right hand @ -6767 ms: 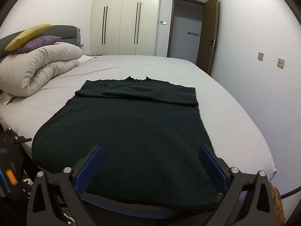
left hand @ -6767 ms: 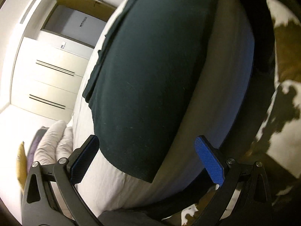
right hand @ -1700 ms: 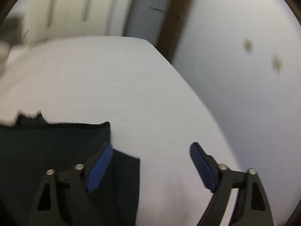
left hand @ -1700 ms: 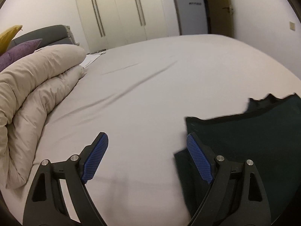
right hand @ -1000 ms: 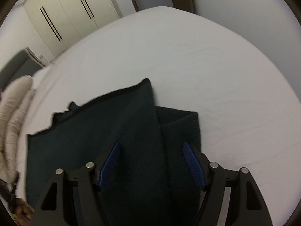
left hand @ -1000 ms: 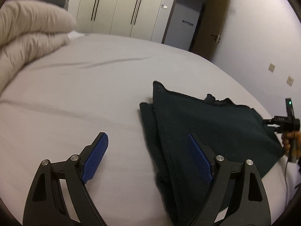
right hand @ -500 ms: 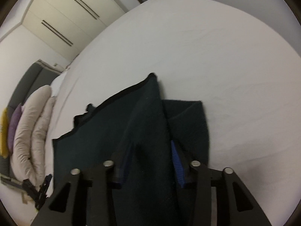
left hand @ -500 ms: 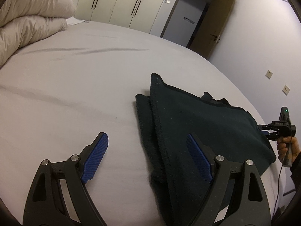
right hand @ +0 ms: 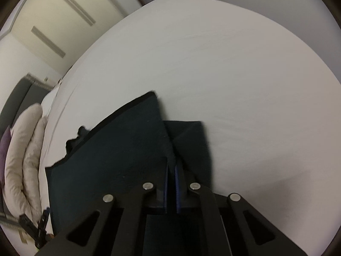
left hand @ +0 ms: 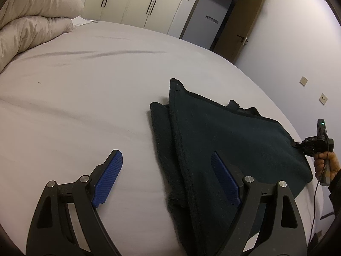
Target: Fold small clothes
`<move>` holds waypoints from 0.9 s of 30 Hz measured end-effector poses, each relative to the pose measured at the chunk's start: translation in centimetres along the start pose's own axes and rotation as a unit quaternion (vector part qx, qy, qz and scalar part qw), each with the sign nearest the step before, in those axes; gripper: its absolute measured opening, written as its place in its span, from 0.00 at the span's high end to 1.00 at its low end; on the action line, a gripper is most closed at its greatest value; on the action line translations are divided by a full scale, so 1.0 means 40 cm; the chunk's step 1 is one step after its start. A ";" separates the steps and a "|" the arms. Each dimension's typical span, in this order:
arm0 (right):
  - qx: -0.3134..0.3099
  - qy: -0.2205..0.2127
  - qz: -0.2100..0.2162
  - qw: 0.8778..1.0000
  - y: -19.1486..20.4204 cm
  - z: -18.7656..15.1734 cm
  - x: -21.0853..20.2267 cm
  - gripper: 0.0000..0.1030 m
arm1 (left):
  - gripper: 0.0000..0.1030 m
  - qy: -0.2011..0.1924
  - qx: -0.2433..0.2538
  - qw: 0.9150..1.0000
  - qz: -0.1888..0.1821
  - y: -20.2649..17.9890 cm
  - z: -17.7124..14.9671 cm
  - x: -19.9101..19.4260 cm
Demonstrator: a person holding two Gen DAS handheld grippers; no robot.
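Now | dark green knitted garment point(left hand: 223, 140), part-folded on grey bed point(left hand: 85, 98) | right tongs point(right hand: 171, 170) clamped on its edge | left tongs point(left hand: 168, 179) wide, straddling opposite edge | advice: pinch all layers, lift evenly.

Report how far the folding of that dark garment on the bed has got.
Done: the dark green knit garment lies on the grey bed sheet already doubled over, layered edges showing along its left side. In hand: the right tongs are shut on an upper fold of it, while the left tongs stand open over its near edge, gripping nothing. Left: probably another fold, then squaring the uneven corners.
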State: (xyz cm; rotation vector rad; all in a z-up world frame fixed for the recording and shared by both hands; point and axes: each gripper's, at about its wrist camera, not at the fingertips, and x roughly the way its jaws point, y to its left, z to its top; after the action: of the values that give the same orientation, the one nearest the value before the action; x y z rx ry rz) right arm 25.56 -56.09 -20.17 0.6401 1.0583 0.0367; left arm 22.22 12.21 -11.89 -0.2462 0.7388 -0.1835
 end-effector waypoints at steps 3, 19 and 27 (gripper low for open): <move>0.028 -0.011 0.014 0.999 -0.048 -0.014 -0.016 0.96 | 0.17 0.002 0.002 1.000 -0.001 0.000 0.000 0.002; -0.041 -0.018 0.029 0.999 0.032 -0.154 -0.073 0.50 | 0.17 0.028 0.005 1.000 -0.002 -0.006 -0.006 0.021; 0.017 -0.082 -0.119 0.989 0.017 -0.151 -0.124 0.51 | 0.17 0.070 0.054 0.995 0.047 -0.049 -0.022 0.055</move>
State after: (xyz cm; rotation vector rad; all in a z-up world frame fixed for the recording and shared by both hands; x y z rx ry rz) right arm 18.28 -54.28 -17.85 0.5335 0.9709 -0.2384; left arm 23.05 9.66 -13.38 -0.0957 0.8754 -0.1520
